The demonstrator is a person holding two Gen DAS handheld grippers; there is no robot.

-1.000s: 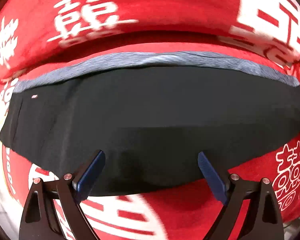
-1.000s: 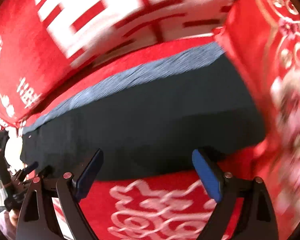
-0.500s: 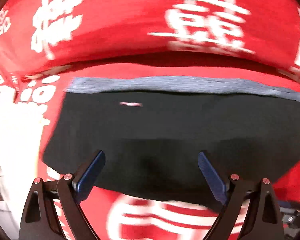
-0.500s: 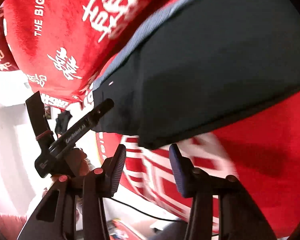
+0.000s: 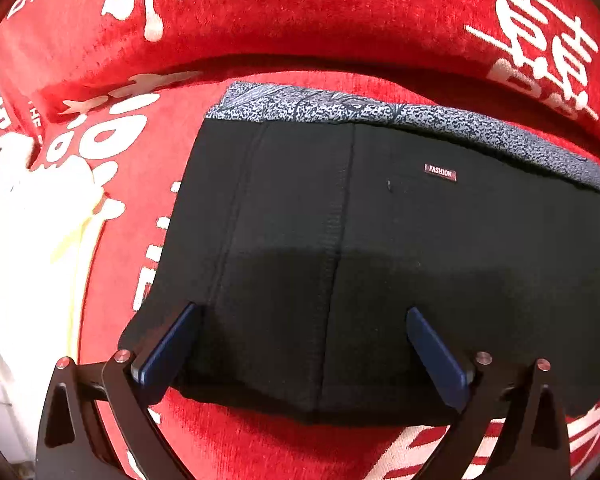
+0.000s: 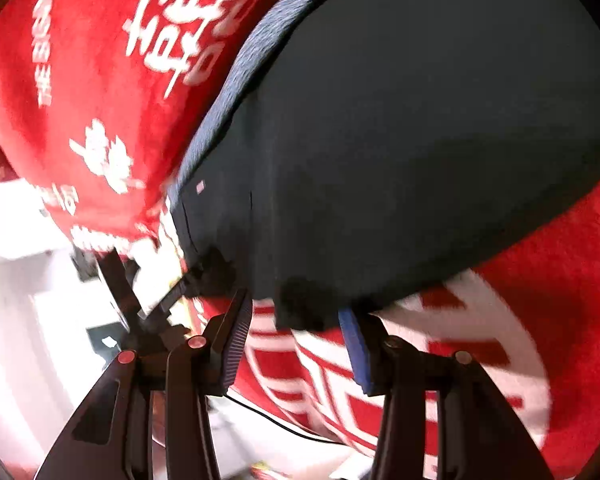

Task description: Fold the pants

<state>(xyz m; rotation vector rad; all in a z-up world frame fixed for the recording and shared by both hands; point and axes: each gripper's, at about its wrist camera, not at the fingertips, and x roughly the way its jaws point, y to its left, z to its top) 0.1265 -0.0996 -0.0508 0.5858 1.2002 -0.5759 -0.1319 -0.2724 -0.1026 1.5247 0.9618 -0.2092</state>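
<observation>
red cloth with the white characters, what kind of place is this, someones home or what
Probably a home, likely a bed or sofa: black pants lie on a plush red blanket whose cushioned fold rises behind them. White furniture shows past its edge, too blurred to name.

The pants [image 5: 400, 264] are black, with a speckled grey-blue waistband along the far edge (a small "FASHION" tag sits just below it). They lie flat and smooth on red cloth, seams running from waistband to near edge.
</observation>
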